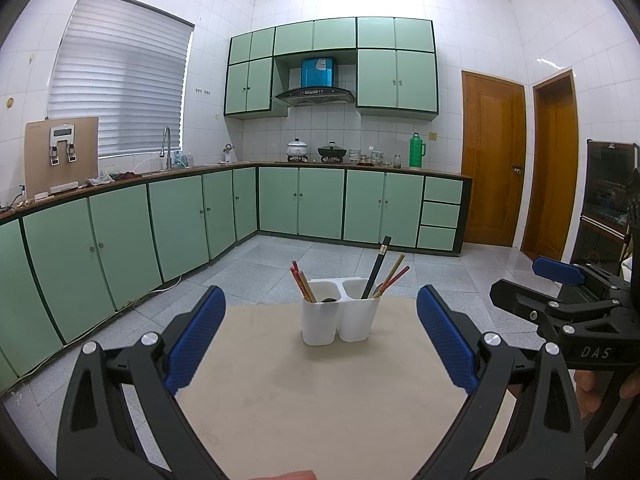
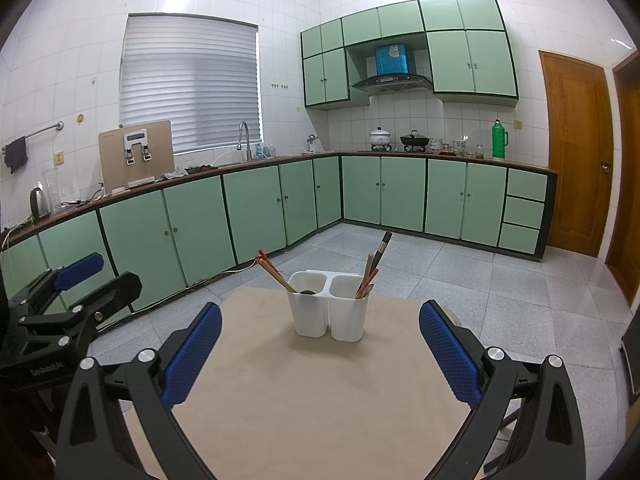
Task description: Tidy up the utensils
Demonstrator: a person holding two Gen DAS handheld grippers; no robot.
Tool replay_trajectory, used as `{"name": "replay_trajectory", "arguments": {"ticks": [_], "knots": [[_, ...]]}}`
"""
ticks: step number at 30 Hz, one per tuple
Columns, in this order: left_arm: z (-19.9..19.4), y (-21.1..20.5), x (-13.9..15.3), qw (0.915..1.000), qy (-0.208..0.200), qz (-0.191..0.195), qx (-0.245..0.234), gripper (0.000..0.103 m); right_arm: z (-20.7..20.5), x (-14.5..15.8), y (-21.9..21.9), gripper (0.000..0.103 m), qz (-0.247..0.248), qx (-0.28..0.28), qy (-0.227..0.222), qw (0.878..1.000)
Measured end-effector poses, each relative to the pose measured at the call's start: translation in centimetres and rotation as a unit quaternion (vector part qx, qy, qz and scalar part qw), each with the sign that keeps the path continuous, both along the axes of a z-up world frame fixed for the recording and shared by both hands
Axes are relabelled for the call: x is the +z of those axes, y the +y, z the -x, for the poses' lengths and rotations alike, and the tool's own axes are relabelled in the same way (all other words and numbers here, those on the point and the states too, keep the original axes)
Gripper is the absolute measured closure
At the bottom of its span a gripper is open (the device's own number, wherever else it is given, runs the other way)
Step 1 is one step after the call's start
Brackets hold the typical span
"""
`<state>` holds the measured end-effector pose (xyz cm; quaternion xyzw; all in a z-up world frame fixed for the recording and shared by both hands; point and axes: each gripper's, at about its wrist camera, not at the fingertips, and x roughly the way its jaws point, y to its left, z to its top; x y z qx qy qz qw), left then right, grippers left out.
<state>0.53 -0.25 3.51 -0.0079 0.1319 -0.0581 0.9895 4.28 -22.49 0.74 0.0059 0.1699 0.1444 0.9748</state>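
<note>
Green cabinets [image 2: 256, 208] line the far and left walls of this tiled kitchen, with a window blind [image 2: 192, 84] over the sink and wooden doors [image 2: 576, 152] at the far right. Near me is a beige table [image 2: 312, 392], bare except for a white two-compartment utensil holder [image 2: 328, 312] standing upright toward its far edge.

Its left compartment holds red and tan chopsticks [image 2: 272, 272] leaning left, plus something dark at the rim that I cannot identify. Its right compartment holds a dark utensil [image 2: 382, 250] and more chopsticks [image 1: 394, 274] leaning right.

From my left gripper [image 1: 320, 340], the blue pads are spread wide with nothing between them, the holder centred beyond them. My right gripper [image 2: 320, 344] is likewise wide apart and empty, lined up on the same holder. Both hang over the near part of the table, well apart from the holder.
</note>
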Motion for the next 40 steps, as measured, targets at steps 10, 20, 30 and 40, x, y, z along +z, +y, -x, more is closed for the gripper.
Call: {"name": "replay_trajectory", "arguments": {"ticks": [10, 20, 30, 40], "knots": [[0.06, 0.14, 0.07, 1.0, 0.0, 0.0, 0.0, 0.009, 0.03, 0.04, 0.03, 0.006, 0.0, 0.0, 0.0, 1.0], [0.17, 0.47, 0.23, 1.0, 0.001, 0.003, 0.0, 0.009, -0.04, -0.18, 0.05, 0.006, 0.001, -0.001, 0.004, 1.0], [-0.06, 0.47, 0.23, 1.0, 0.002, 0.003, 0.002, 0.009, -0.25, -0.44, -0.01, 0.006, 0.0, -0.001, 0.007, 1.0], [-0.25, 0.55, 0.09, 1.0, 0.003, 0.003, 0.005, 0.009, -0.25, -0.4, -0.03, 0.006, 0.0, -0.001, 0.007, 1.0]]}}
